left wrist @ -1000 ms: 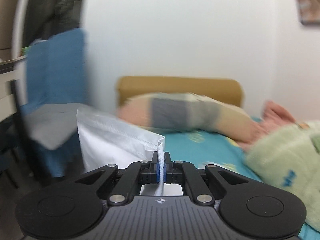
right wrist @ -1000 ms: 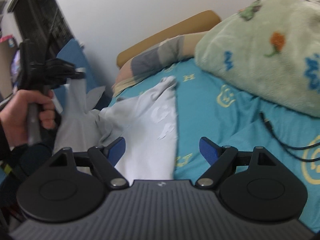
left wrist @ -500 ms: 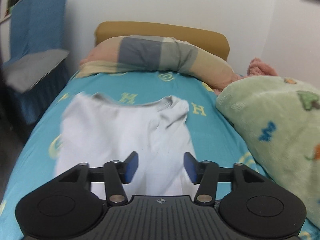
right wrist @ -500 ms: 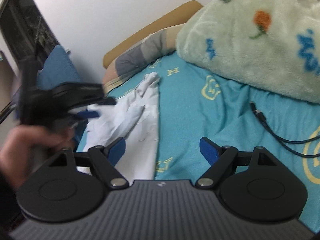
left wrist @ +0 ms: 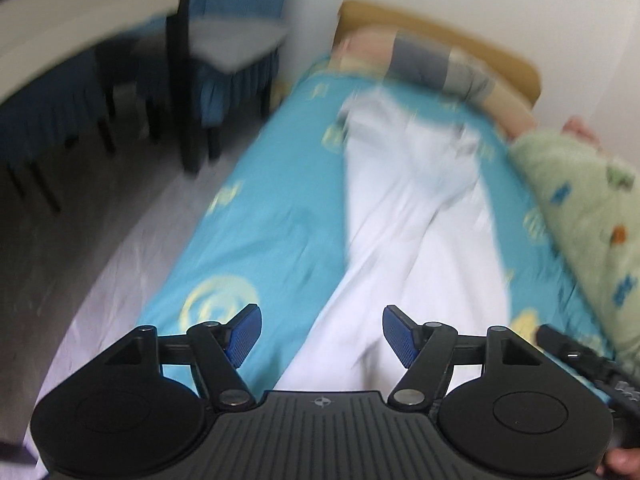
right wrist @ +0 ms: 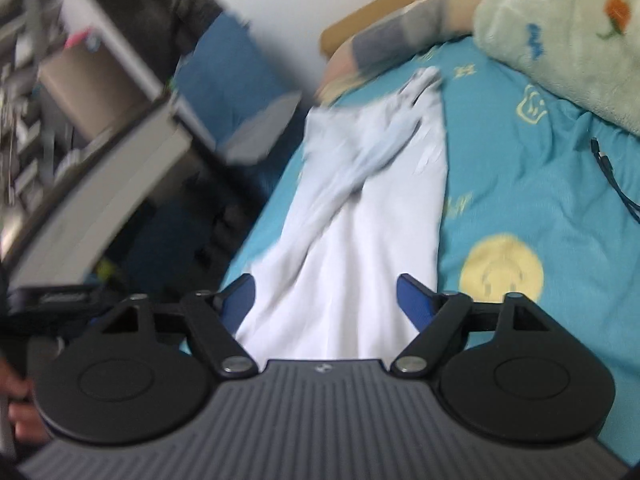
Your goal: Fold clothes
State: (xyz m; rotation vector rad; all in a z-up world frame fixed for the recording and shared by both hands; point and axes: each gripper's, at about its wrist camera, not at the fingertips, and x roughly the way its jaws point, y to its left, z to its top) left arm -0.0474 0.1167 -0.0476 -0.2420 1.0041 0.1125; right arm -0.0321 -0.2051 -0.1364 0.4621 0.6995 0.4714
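Lengthwise, the white garment (left wrist: 416, 232) lay on the turquoise bed sheet (left wrist: 256, 216), its long axis running from the near edge of the bed away toward the striped pillow (left wrist: 436, 64) at the headboard, with a rumpled diagonal fold across its far half, seen best in the right wrist view (right wrist: 360, 168). Its near hem sat just ahead of both tools, so the coming grasp would probably be at that near end. In the left wrist view the left gripper (left wrist: 322, 336) had its fingers spread wide and holding nothing, with the cloth running in between them from its right side. The right gripper (right wrist: 326, 300) was likewise wide open and empty, and centred more squarely over the near hem, so it looked the nearer of the two. A green fleece blanket (right wrist: 568, 28) was heaped to the right, and a black cable (right wrist: 612, 184) lay on the sheet near it.
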